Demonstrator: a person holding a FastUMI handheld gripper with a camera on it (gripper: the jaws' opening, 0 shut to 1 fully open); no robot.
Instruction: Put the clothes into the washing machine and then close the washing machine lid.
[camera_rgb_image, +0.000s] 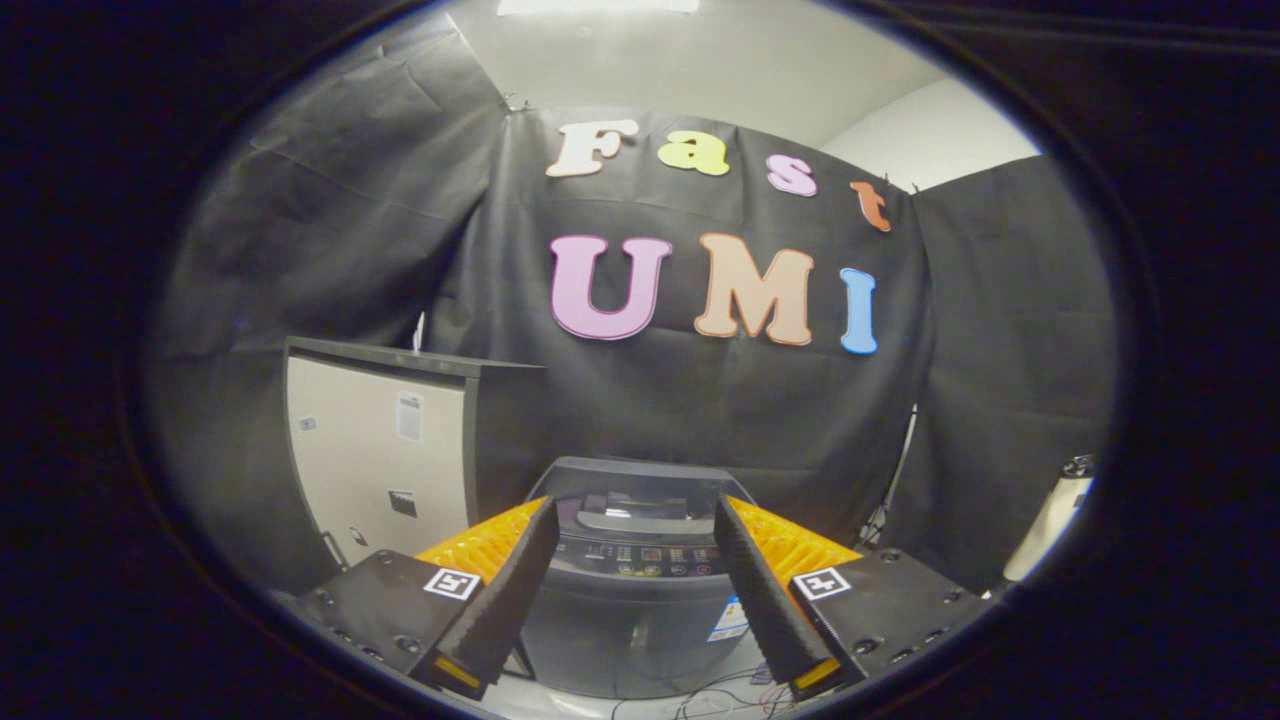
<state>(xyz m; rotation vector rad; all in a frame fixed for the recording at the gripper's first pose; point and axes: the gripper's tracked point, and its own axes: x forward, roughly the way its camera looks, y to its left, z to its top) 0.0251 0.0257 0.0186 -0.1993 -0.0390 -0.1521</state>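
Observation:
A dark top-loading washing machine stands on the floor ahead, seen between my two fingers. Its lid lies flat over the tub, with a handle recess and a row of small buttons along the front panel. My gripper is open, held well back from the machine, and nothing sits between its fingers. I see no clothes here.
A tall pale cabinet with a dark top stands left of the machine. Loose cables lie on the floor in front of it. A pale object leans at the far right by the black cloth wall.

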